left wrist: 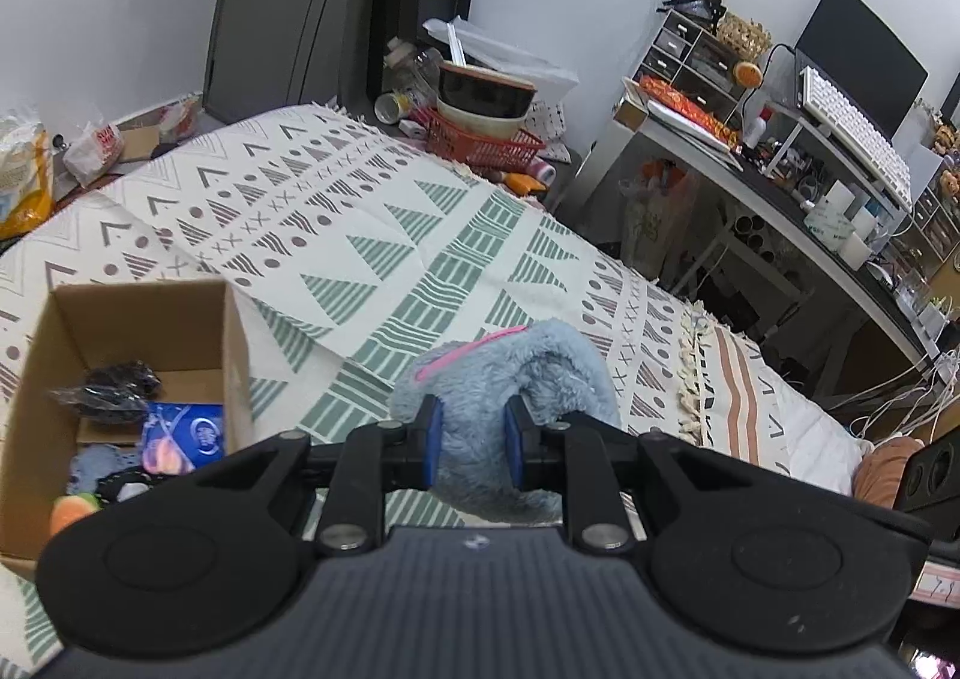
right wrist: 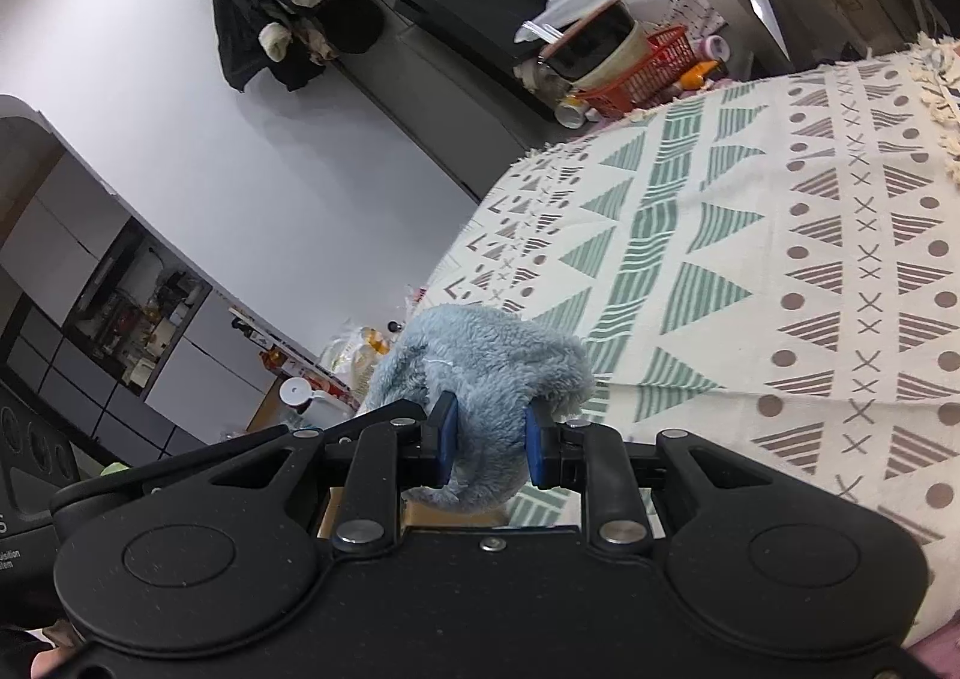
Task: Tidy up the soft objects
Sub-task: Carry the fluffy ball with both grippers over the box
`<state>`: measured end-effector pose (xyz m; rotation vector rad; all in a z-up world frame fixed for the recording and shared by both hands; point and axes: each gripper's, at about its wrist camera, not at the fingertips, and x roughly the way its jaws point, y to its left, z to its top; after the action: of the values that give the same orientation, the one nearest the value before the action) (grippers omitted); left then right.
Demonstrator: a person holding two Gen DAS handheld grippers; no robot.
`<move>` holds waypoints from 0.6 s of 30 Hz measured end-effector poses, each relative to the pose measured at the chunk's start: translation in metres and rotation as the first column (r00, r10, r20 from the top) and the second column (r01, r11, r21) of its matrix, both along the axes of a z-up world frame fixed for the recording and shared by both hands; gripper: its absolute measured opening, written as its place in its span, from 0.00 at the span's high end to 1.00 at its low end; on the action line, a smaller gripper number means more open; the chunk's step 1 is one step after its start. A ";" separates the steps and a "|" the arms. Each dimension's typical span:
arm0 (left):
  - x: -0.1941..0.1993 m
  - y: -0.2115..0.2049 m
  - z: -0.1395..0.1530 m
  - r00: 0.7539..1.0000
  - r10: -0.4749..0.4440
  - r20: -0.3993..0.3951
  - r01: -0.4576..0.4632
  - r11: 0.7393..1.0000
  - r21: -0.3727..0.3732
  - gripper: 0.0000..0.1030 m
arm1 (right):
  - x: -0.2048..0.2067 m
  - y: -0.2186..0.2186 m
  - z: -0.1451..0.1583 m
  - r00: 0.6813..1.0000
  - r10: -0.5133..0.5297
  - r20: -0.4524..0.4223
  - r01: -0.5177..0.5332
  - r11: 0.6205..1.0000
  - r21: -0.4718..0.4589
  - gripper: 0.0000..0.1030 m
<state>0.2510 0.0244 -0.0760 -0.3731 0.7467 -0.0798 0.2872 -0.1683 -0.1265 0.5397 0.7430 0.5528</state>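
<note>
The left gripper point(left wrist: 474, 442) pinches a blue plush item point(left wrist: 510, 379) with pink trim between its blue pads; the right gripper point(right wrist: 489, 442) likewise clamps blue plush point(right wrist: 480, 373). Both are lifted above the patterned bedspread point(left wrist: 372, 235). The cardboard box point(left wrist: 234, 355) sits just left of the left gripper, likely the nearer drop point.

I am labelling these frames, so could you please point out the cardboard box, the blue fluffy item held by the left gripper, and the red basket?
cardboard box point(left wrist: 237, 355): left wrist view, on its right wall.
blue fluffy item point(left wrist: 480, 379): left wrist view, on the fur above the fingers.
red basket point(left wrist: 480, 148): left wrist view, on its front mesh wall.
</note>
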 end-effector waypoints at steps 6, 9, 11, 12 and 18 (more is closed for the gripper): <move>-0.013 0.016 0.017 1.000 0.019 0.024 -0.019 1.000 0.000 0.80 | -0.007 0.017 0.016 1.000 0.017 0.025 -0.017 1.000 -0.006 0.78; -0.018 0.024 0.025 0.999 0.030 0.035 -0.030 1.000 -0.001 0.80 | -0.011 0.028 0.024 0.999 0.027 0.037 -0.027 1.000 -0.013 0.78; -0.021 0.031 0.029 0.998 0.039 0.040 -0.038 0.999 -0.006 0.80 | -0.012 0.035 0.028 0.999 0.034 0.042 -0.033 0.999 -0.017 0.78; -0.022 0.035 0.031 0.998 0.044 0.043 -0.044 0.999 -0.009 0.80 | -0.013 0.039 0.030 0.998 0.037 0.046 -0.036 0.999 -0.017 0.78; -0.029 0.061 0.042 0.995 0.081 0.052 -0.080 0.997 -0.020 0.80 | -0.013 0.067 0.040 0.996 0.069 0.056 -0.068 0.997 -0.025 0.78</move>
<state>0.2219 0.0855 -0.0337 -0.4161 0.6786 -0.0200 0.2741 -0.1009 -0.0864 0.4772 0.7154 0.6199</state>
